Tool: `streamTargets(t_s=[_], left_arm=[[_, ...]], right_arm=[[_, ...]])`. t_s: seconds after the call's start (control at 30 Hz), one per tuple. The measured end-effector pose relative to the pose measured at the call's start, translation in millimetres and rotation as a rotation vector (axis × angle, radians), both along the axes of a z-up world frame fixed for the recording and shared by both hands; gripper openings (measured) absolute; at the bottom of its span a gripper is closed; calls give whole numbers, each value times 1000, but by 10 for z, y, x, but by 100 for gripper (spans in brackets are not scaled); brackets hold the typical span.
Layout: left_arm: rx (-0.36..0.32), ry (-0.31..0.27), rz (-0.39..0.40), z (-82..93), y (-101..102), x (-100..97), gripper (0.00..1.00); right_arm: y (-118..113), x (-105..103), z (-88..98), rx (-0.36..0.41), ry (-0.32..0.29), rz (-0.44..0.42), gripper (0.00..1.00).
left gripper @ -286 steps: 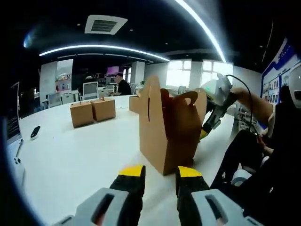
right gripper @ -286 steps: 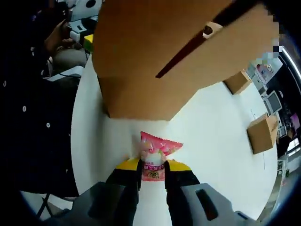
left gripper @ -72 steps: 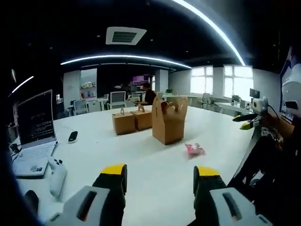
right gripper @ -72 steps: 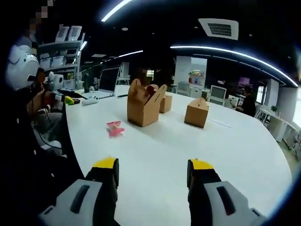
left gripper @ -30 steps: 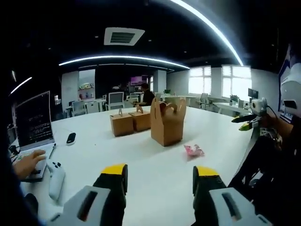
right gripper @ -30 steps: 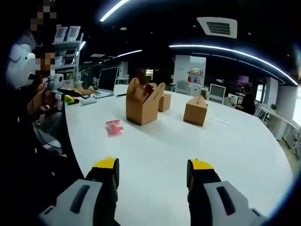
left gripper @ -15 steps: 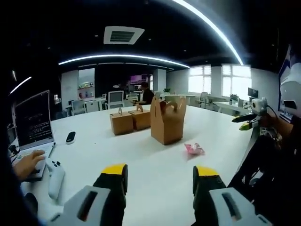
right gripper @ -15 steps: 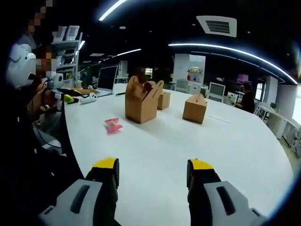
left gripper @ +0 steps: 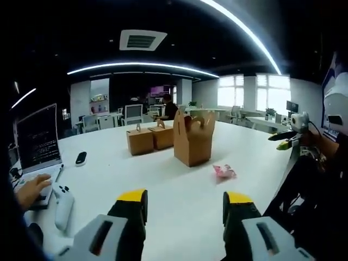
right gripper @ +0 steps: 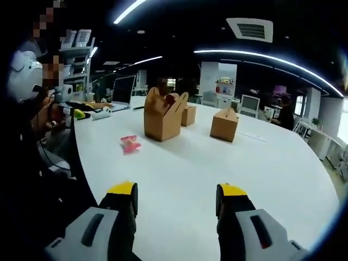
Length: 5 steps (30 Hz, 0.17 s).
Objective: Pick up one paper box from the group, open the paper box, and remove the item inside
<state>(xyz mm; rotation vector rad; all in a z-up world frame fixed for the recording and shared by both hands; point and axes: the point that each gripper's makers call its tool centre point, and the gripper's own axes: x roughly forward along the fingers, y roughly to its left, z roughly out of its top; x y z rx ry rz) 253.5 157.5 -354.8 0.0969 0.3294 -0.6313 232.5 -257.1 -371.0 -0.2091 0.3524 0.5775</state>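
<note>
Open box (left gripper: 193, 143) stands on table (left gripper: 163, 185), top flaps up; pink packet (left gripper: 224, 172) lies just beside box, out. Left gripper (left gripper: 185, 204) and right gripper (right gripper: 175, 194): jaws apart, empty, well back from box. Task looks done; keep both grippers clear of box, disturb nothing.

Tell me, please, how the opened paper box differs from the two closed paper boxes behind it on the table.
The opened paper box has its top flaps spread upward, while the closed paper boxes have theirs folded shut under a small handle. In the left gripper view the opened box looks taller and stands apart and nearer, by the pink packet, while the closed boxes sit side by side. All are plain brown cardboard, upright on the white table.
</note>
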Motion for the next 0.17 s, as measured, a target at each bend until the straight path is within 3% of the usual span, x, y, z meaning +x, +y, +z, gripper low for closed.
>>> streamTargets(t_s=[0.17], left_arm=[[0,-4,-6,16,-21,3,56]], right_arm=[[-13,-15,2,4,-2,-4,58]])
